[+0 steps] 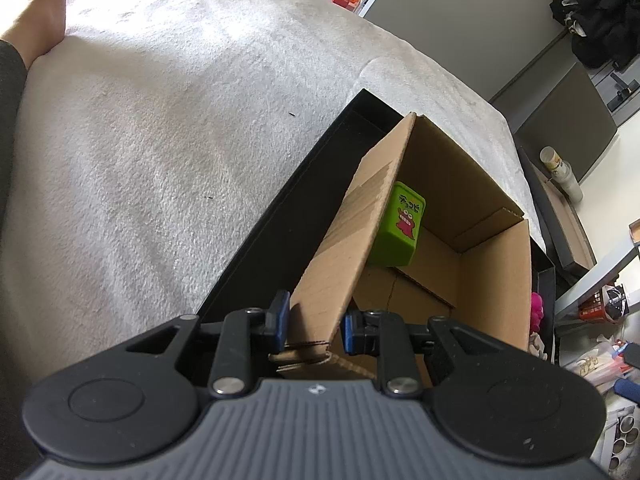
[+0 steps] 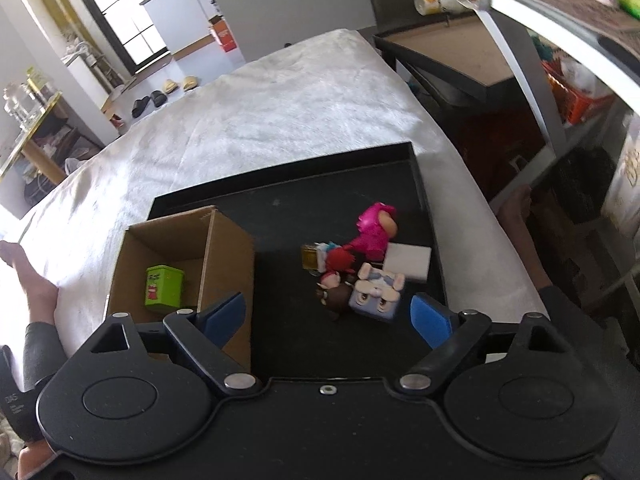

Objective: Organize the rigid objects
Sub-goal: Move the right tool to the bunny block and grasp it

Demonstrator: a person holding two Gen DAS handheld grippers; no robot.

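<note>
My left gripper [image 1: 314,326] is clamped on the near wall of the cardboard box [image 1: 492,276], one blue pad outside and one inside; the wall's lower edge is hidden behind the gripper body. The box sits open in the left part of a black tray [image 2: 280,188], which lies on a white cloth-covered table [image 2: 256,120]. A green tin [image 1: 398,226] with a red cartoon figure stands upright inside the box near its far corner; from the left wrist its base is cut off by the box wall.

My right gripper [image 2: 328,314] hangs wide open above the tray with nothing between its pads. Beyond it a small heap of toys lies on the tray, well apart from the box: a pink figure [image 2: 374,228], a white block [image 2: 408,260] touching it, a pale blue rabbit-faced cube [image 2: 378,294], a red-haired figure [image 2: 340,260] and a dark brown one [image 2: 338,296]. They overlap, so I cannot tell where each ends. A small yellowish thing [image 2: 310,256] behind them is too hidden to identify.
</note>
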